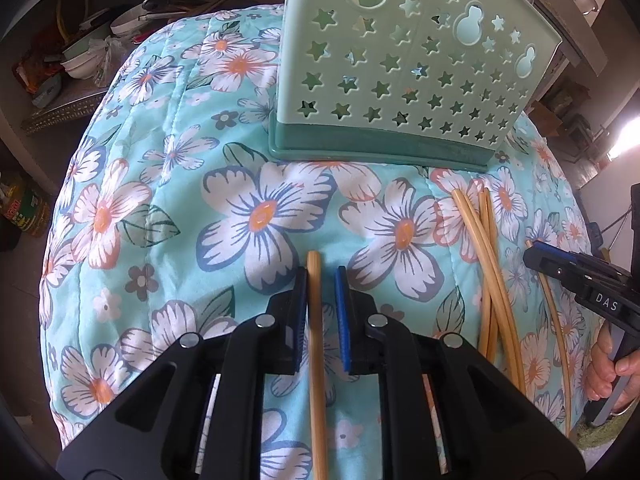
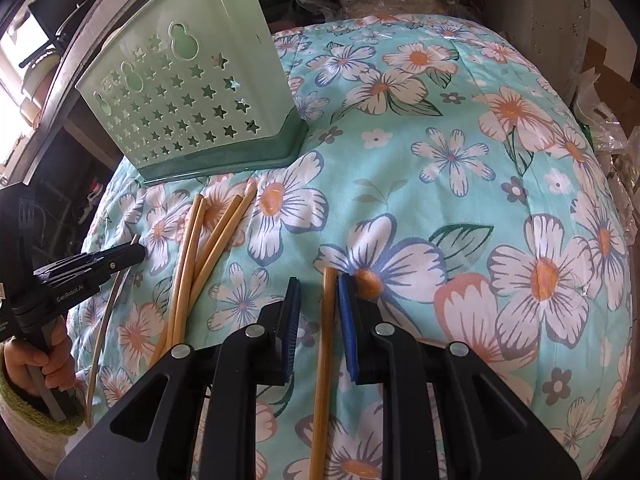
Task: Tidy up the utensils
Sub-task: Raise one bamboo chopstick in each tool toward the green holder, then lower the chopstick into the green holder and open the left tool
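Observation:
A pale green utensil holder (image 1: 404,64) with star cut-outs stands on the floral cloth; it also shows in the right wrist view (image 2: 192,96). My left gripper (image 1: 322,280) is open, its blue pads either side of one bamboo chopstick (image 1: 316,340) lying on the cloth. My right gripper (image 2: 318,288) is open around another chopstick (image 2: 326,340), which lies close to its right pad. Several loose chopsticks (image 1: 492,264) lie between the grippers, also in the right wrist view (image 2: 196,256). The right gripper shows at the left view's right edge (image 1: 532,254); the left gripper at the right view's left edge (image 2: 138,254).
The floral quilted cloth (image 1: 168,184) covers the table. Shelves with bowls and clutter (image 1: 80,56) stand beyond the far left. Plastic bags and boxes (image 2: 608,120) lie beyond the right side.

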`<state>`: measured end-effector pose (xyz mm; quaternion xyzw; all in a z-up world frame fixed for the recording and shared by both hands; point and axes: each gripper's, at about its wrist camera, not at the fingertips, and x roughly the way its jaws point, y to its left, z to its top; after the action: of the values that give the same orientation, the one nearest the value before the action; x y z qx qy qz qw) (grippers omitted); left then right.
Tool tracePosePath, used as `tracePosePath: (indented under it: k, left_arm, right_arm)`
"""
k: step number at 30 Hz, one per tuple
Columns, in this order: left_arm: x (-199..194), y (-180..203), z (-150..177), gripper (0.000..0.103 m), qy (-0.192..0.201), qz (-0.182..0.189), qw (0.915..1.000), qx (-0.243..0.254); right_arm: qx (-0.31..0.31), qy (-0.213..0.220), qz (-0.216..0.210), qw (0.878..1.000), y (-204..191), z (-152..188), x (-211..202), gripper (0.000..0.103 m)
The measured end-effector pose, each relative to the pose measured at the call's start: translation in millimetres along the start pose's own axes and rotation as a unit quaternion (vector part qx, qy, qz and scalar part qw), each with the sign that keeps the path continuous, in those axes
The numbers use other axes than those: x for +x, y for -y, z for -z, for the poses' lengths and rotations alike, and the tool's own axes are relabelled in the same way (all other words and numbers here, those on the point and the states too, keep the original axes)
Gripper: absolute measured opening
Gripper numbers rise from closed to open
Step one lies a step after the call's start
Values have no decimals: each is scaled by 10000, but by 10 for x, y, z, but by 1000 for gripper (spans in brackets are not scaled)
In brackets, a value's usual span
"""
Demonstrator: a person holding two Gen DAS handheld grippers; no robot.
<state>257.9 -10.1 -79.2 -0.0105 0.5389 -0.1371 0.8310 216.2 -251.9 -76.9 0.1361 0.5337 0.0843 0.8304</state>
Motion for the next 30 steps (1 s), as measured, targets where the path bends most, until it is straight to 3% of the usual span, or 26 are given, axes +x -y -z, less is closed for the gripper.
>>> tracePosePath:
  k: [3,10,19,23,28,30]
  left_arm:
    - [-26,-59,24,6,19,0,10000,-53]
    - [-311,-118,27,6,273,372,9988,-144]
    - [-1248,62,-320,6,1337,648,9888,136]
    - [-1776,224,-645,6,2034,784,9757,237]
    - [-2381,432,-1070,6,3221,576,9445,300]
    - [-2515,483,-1199,6,3513,531,9345,233]
  right_arm:
    - [136,29,-47,9999,21,20,-47,7]
    - [322,463,-529,9970,14,34,-522,7]
    - [446,1095,-1166,9861,38,-18,-1061,7]
    - [487,1129,-1210,9850,84,11,-1104,7]
    - [640,1169,-1320,9822,202,30,-1110,7]
    - [686,1171,-1355,9814,241,64,-1120,7]
